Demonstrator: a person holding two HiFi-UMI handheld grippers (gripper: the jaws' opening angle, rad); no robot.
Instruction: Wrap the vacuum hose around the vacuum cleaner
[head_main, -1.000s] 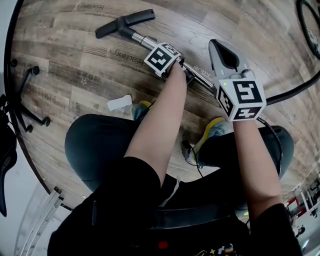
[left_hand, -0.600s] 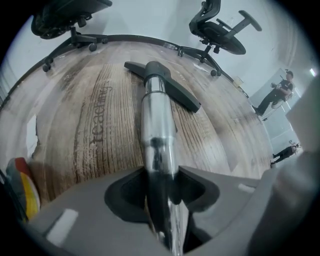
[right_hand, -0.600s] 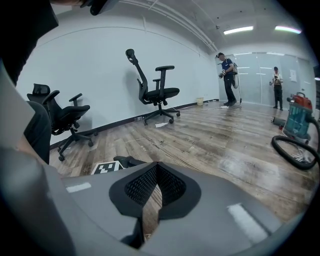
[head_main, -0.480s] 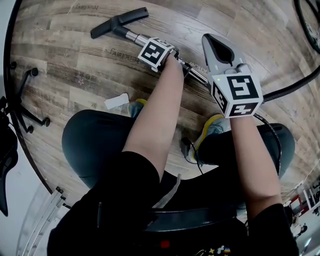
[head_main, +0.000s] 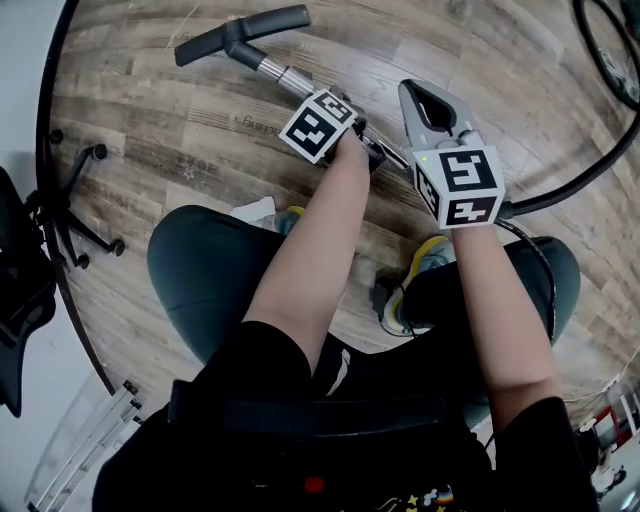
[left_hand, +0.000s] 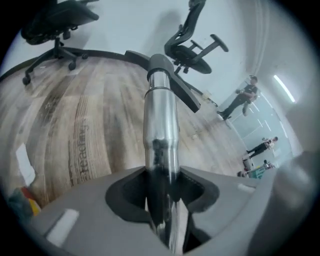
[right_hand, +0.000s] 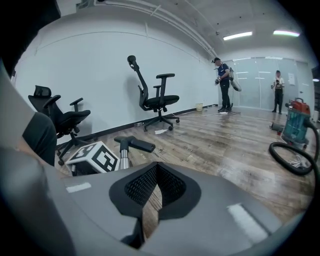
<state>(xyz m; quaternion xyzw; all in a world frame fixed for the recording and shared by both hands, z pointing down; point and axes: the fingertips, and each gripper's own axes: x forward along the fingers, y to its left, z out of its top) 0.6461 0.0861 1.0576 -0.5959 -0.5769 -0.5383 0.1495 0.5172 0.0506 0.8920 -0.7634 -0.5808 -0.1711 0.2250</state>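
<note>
The vacuum's chrome wand (head_main: 283, 74) lies across the wood floor, ending in a black floor nozzle (head_main: 238, 35). My left gripper (head_main: 366, 146) is shut on the wand (left_hand: 161, 125), which runs straight out between its jaws to the nozzle (left_hand: 165, 75). My right gripper (head_main: 424, 100) hovers just right of it, with its jaws closed together (right_hand: 152, 195) and nothing between them. The black hose (head_main: 580, 175) leaves from under my right hand toward the right. The teal and red vacuum cleaner (right_hand: 297, 120) stands far off, with a hose loop (right_hand: 290, 161) beside it.
Office chairs (right_hand: 155, 95) (head_main: 40, 250) stand along the left wall. A white paper scrap (head_main: 255, 209) lies by my left shoe. My knees and shoes fill the near floor. Two people (right_hand: 224, 82) stand far off by the glass wall.
Both grippers have shifted slightly up and left in view. The left one still holds the wand, and the nozzle end has swung a little.
</note>
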